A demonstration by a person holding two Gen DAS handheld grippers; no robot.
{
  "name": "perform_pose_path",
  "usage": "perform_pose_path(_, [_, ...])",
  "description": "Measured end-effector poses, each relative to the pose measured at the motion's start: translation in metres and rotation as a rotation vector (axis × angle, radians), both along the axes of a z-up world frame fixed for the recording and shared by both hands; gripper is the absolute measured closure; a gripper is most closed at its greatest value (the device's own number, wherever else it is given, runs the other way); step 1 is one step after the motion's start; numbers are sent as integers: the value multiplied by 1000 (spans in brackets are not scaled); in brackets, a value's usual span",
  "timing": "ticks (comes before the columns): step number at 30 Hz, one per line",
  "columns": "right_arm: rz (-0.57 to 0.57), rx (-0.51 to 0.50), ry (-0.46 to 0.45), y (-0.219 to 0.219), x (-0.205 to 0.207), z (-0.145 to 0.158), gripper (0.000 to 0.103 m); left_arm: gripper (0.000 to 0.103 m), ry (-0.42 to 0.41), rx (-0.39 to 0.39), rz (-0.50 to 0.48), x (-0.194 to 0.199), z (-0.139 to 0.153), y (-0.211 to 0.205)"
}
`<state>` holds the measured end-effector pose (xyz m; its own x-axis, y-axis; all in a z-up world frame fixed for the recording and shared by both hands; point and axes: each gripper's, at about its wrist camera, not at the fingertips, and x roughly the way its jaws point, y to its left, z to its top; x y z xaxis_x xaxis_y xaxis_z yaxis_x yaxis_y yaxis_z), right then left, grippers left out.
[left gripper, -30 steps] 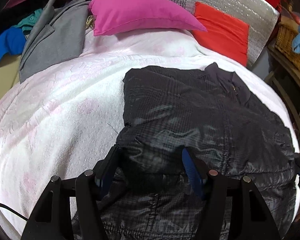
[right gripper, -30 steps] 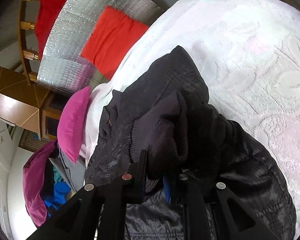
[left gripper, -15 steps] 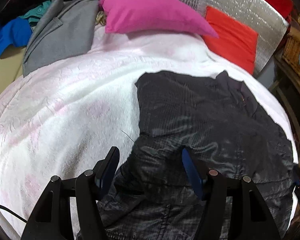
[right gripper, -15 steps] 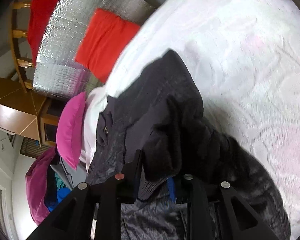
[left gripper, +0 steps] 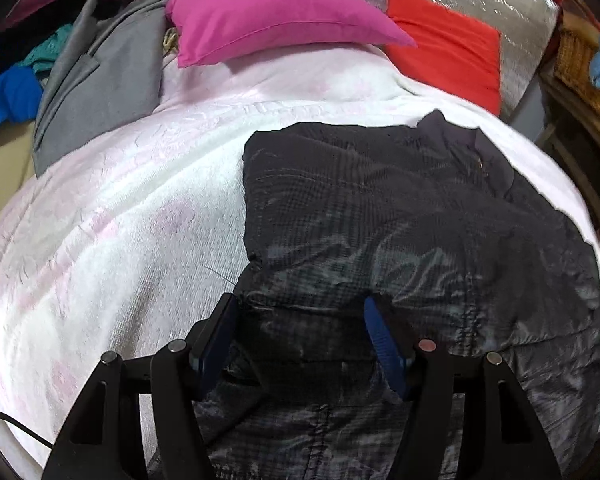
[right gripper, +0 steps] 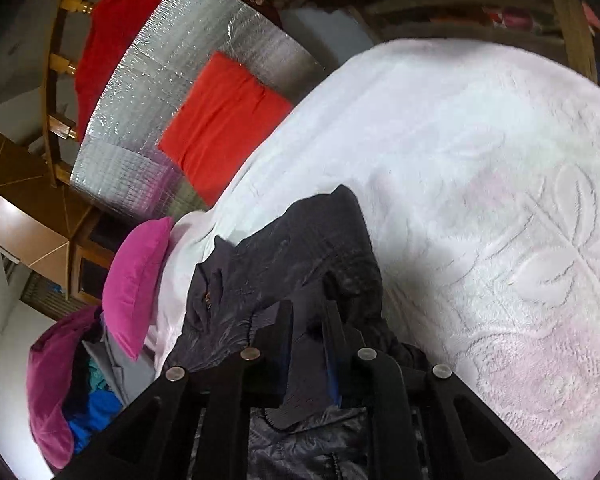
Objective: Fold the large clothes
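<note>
The right gripper, clamped on the black jacket's sleeve, has lifted it. The left gripper waits apart over the hem.

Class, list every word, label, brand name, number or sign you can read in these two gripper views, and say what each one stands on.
None: no readable text in either view. The black jacket shows no legible label; a small gold spot near its collar is too small to read. The pink pillow, red cushion and white blanket are plain.
</note>
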<state>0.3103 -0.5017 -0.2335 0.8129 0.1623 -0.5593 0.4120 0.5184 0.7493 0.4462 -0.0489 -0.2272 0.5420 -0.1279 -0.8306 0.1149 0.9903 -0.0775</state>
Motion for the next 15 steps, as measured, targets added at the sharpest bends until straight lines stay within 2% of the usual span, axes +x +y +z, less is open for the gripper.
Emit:
perform_pose_path(3, [40, 27, -24, 4, 2, 1, 71, 33, 0, 21, -24, 0, -4, -7])
perform_pose_path(5, [72, 18, -56, 12, 4, 6, 45, 32, 5, 42, -40, 2, -8, -13])
perform_pose_path(6, [86, -6, -66, 19, 6, 9, 41, 31, 5, 49, -46, 1, -9, -14])
perform_pose_path(9, [147, -76, -49, 40, 17, 12, 43, 31, 2, 71, -59, 1, -12, -18])
perform_pose_path(11, [183, -117, 7, 53, 28, 5, 61, 31, 3, 69, -64, 2, -13, -18])
perform_pose_path(13, [224, -154, 111, 62, 41, -9, 68, 31, 4, 61, -67, 2, -12, -16])
perform_pose_path(15, [232, -167, 151, 64, 46, -17, 72, 31, 2, 58, -69, 2, -10, -14])
